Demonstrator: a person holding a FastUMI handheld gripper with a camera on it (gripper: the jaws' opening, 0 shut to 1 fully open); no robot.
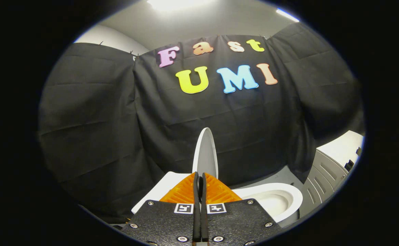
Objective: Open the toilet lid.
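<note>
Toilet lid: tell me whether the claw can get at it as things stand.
Probably yes. The toilet lid stands upright just ahead of the claw, whose fingers are closed together with nothing between them. Nothing lies between claw and lid; the toilet bowl sits open beside.

**Black-draped booth under bright ceiling light**

Ahead of you, black cloth (254, 116) hangs in creased panels across the centre of the frame, curving round at left and right. Above it, at the top, a pale ceiling (220, 20) carries a glaring light panel (172, 3) and a thin strip light (286, 14). At lower right stands a grey cabinet (326, 177) with a white top.
</note>
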